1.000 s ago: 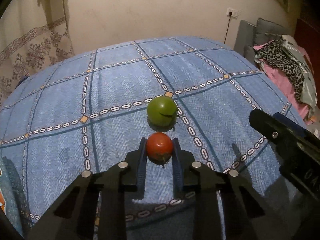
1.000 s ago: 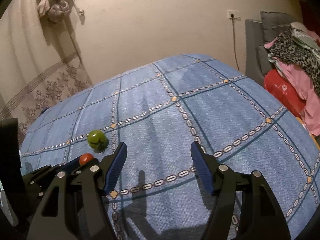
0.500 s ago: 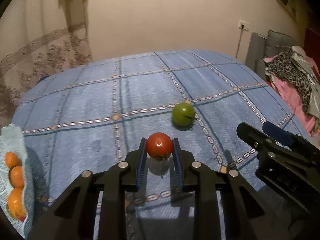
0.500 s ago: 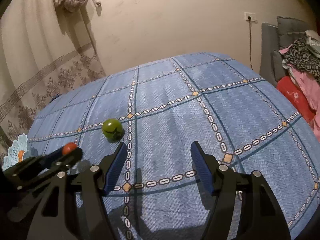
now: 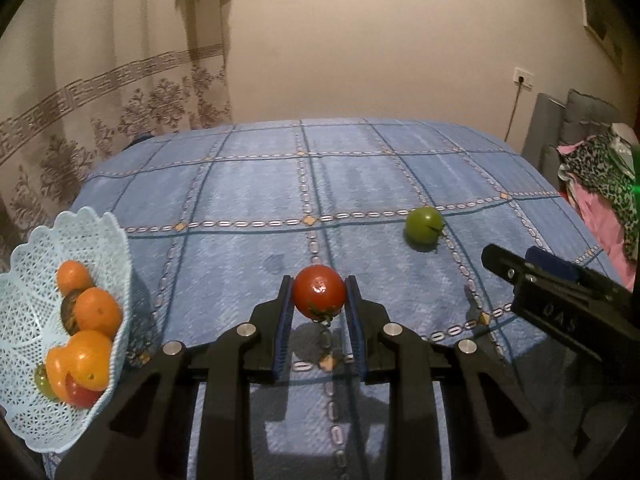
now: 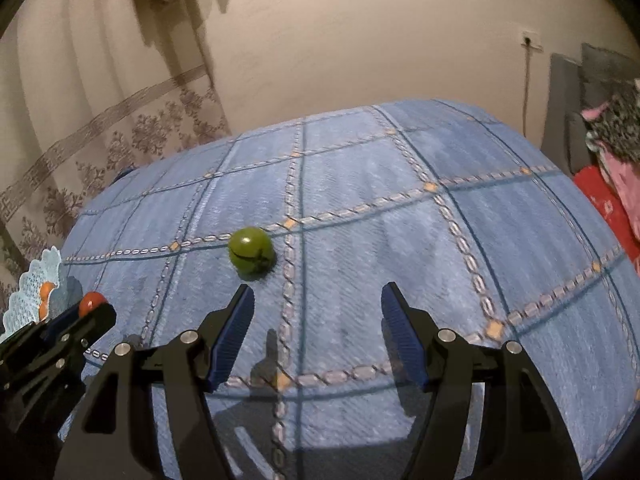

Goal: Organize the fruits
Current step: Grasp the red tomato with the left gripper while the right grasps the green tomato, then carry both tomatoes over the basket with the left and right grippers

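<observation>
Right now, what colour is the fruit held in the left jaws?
Red, a tomato with a green stem. It shows best in the left wrist view.

The right gripper [image 6: 316, 304] hangs over a blue cloth [image 6: 500, 232] with its jaws wide apart and nothing between them. A green tomato [image 6: 251, 254] lies on the cloth just beyond the left fingertip, near where two pale chain lines cross. At the near left the left gripper [image 6: 86, 312] reaches in with a red tomato [image 6: 92, 303] at its tip, and past it, at the left edge, shows the scalloped rim of a pale blue basket [image 6: 30, 292] with orange fruit [image 6: 47, 289] inside.
</observation>
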